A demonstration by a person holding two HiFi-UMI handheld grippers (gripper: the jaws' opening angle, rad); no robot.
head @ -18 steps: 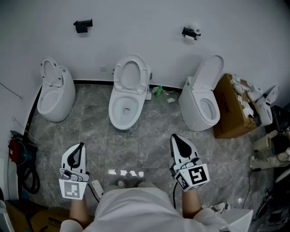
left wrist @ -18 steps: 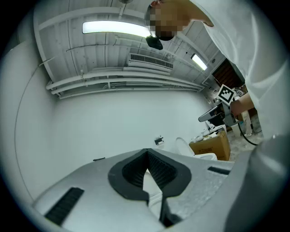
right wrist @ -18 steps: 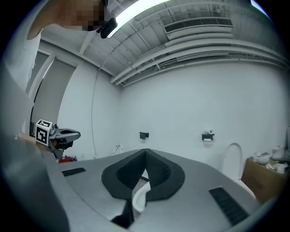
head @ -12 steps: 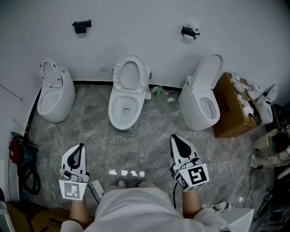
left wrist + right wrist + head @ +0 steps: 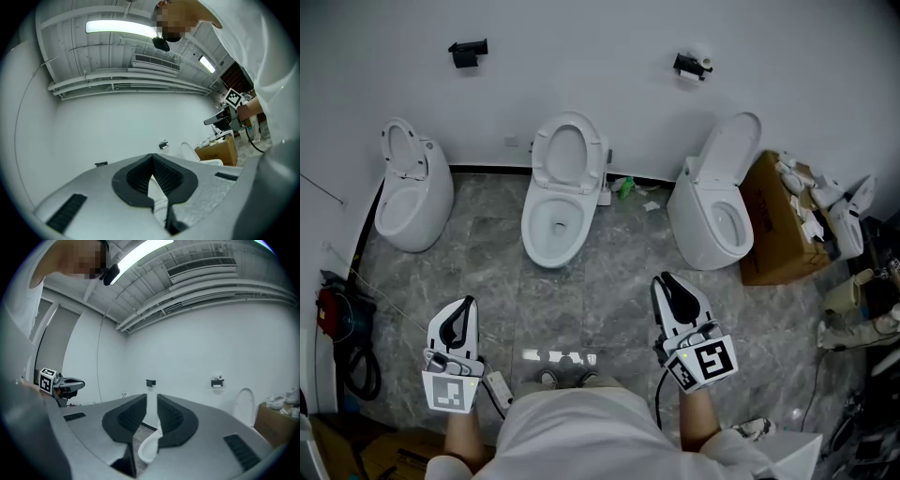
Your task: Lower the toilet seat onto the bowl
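Note:
The middle toilet (image 5: 553, 225) stands against the back wall with its white seat (image 5: 567, 155) raised upright. Both grippers hover low over the floor, well short of it, and hold nothing. My left gripper (image 5: 468, 304) is at the lower left with its jaws together. My right gripper (image 5: 667, 284) is at the lower right, also shut. In the left gripper view the tips of the left gripper (image 5: 151, 157) meet, and a strip of white toilet (image 5: 157, 197) shows behind them. In the right gripper view the right gripper (image 5: 151, 399) shows only a sliver between its jaws, with a bowl rim (image 5: 149, 448) beyond.
A second toilet (image 5: 412, 192) stands at the left and a third (image 5: 717, 216) at the right with its lid up. A cardboard box (image 5: 778, 225) with clutter lies at the far right. A red tool and cable (image 5: 337, 323) lie at the left edge. The floor is grey marble tile (image 5: 609, 291).

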